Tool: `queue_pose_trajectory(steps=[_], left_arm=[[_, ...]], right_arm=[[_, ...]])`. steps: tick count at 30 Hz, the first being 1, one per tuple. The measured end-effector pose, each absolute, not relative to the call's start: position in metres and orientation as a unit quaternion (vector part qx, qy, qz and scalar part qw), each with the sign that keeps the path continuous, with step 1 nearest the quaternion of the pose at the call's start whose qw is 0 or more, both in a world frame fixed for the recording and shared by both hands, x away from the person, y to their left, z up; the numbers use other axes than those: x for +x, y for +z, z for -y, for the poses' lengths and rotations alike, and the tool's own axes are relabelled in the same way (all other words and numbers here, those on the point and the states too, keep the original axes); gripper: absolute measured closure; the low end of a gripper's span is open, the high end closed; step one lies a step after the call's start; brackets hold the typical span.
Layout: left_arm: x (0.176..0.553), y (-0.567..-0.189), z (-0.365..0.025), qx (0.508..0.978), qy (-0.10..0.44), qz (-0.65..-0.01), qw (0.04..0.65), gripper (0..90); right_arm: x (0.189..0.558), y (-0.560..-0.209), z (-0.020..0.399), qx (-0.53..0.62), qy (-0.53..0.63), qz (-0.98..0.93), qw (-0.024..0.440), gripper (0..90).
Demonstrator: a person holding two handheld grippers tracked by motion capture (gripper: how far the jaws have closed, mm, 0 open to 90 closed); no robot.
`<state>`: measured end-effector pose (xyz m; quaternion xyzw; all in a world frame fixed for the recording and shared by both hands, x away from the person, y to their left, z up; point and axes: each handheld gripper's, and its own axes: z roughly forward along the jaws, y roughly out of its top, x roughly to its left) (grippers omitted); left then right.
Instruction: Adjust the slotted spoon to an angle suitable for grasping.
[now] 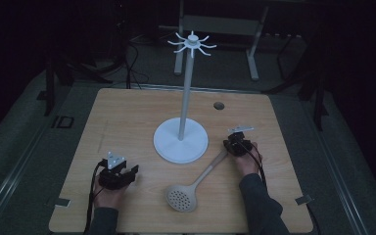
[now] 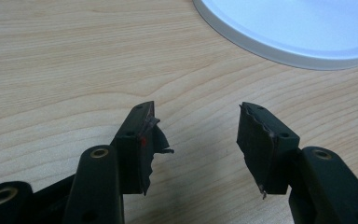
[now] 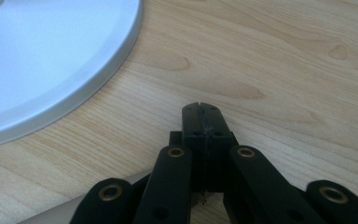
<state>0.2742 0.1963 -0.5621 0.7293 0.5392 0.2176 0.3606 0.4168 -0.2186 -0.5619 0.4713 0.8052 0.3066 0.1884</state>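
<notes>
While the wooden table takes up most of the high view, the white stand sits near its centre: round flat base, thin upright pole, ring of curved hooks at the top. Its base rim also shows at far right in the left gripper view and at far left in the right gripper view. Slotted spoon lies flat on the table, near and right of the stand base, perforated bowl toward the near edge, handle running diagonally far-right toward the right gripper. Handle tip ends right at that gripper; a pale strip at the bottom of the right gripper view, under its jaws, looks like the handle, but I can't tell if the pads actually pinch it. Right gripper has its jaws pressed together, no gap at the tips, sitting low over the wood just right of the stand base. Left gripper rests near-left on the table, well apart from the spoon; in its own view the jaws stand apart with bare wood between them, worn pad lining peeling at the edges. Small dark hole in the table far right of the pole.
</notes>
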Motion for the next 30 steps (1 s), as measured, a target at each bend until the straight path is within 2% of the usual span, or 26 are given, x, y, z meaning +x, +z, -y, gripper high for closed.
queue_pose_trajectory(steps=[12, 22, 30], left_arm=[[0.274, -0.562, -0.196, 0.73, 0.218, -0.538, 0.361, 47.3], [0.273, -0.562, -0.196, 0.729, 0.218, -0.539, 0.36, 47.2], [0.273, -0.562, -0.197, 0.728, 0.219, -0.54, 0.361, 47.2]], right_arm=[[0.409, -0.559, 0.227, 0.48, 0.295, -0.804, 0.189, 90.0], [0.39, -0.558, 0.241, 0.474, 0.276, -0.81, 0.206, 90.0], [0.372, -0.558, 0.258, 0.486, 0.282, -0.803, 0.199, 90.0]])
